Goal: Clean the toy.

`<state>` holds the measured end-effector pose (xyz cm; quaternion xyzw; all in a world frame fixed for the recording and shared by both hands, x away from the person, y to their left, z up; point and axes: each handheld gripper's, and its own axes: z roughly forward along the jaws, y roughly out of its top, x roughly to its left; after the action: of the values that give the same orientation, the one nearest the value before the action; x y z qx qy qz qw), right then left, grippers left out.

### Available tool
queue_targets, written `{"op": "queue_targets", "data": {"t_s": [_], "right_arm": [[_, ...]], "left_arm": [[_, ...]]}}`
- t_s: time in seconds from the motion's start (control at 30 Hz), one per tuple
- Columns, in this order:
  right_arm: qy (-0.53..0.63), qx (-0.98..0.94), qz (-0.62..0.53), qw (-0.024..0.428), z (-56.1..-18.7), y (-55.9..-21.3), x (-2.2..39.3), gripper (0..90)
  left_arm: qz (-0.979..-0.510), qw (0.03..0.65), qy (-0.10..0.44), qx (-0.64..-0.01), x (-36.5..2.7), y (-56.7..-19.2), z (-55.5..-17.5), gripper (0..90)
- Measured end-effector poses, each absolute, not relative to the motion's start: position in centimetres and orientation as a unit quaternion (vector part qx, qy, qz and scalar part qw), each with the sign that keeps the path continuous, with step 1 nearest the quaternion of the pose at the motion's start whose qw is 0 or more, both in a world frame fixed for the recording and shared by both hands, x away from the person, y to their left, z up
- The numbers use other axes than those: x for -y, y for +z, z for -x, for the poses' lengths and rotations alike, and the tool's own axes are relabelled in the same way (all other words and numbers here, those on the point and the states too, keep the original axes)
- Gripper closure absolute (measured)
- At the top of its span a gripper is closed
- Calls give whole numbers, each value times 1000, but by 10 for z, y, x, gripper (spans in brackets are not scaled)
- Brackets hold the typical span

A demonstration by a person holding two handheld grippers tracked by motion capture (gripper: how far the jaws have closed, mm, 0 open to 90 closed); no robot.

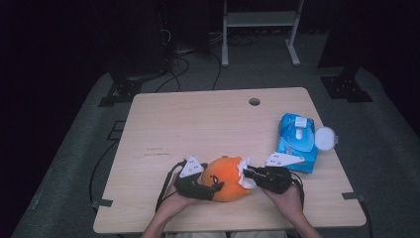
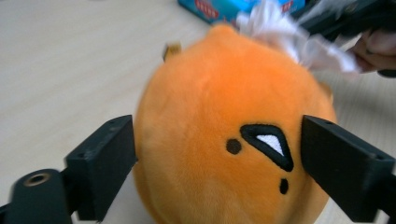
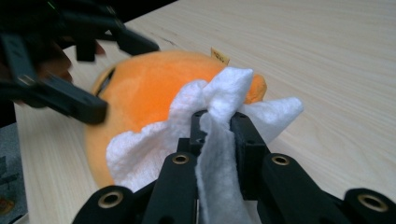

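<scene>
A round orange plush toy (image 1: 225,179) with a stitched black face lies near the table's front edge. My left gripper (image 1: 214,187) straddles the orange plush toy (image 2: 219,116) from the left. Its jaws stand wide at the toy's two sides, and the fabric shows no dent. On the toy's right side, my right gripper (image 1: 248,173) is shut on a white wipe (image 1: 246,183). The crumpled white wipe (image 3: 224,86) lies against the orange plush toy (image 3: 140,93), pinched between that gripper's (image 3: 219,119) fingers. My left gripper (image 3: 130,79) reaches in from the far side there.
A blue pack of wipes (image 1: 296,144) with its round white lid (image 1: 324,138) flipped open lies at the right, just behind my right hand. The wooden table (image 1: 198,119) has a cable hole (image 1: 254,101) near its back edge. A white frame stands on the floor beyond.
</scene>
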<state>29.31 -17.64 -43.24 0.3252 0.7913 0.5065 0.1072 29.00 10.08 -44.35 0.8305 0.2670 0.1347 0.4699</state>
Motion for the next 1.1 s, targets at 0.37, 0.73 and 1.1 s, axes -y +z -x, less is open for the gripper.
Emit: {"op": "queue_targets", "data": {"t_s": [0.37,0.73,1.1], "right_arm": [[509,-796,-307,114,-290,-429,170,802],[502,-808,-280,130,-284,-422,160,804],[512,-806,-263,136,-282,-410,151,804]], "left_arm": [[-822,472,135,-288,-98,-435,-289,130],[-824,481,144,-262,-94,-432,-285,142],[-847,464,177,-191,-84,-433,-272,332]]}}
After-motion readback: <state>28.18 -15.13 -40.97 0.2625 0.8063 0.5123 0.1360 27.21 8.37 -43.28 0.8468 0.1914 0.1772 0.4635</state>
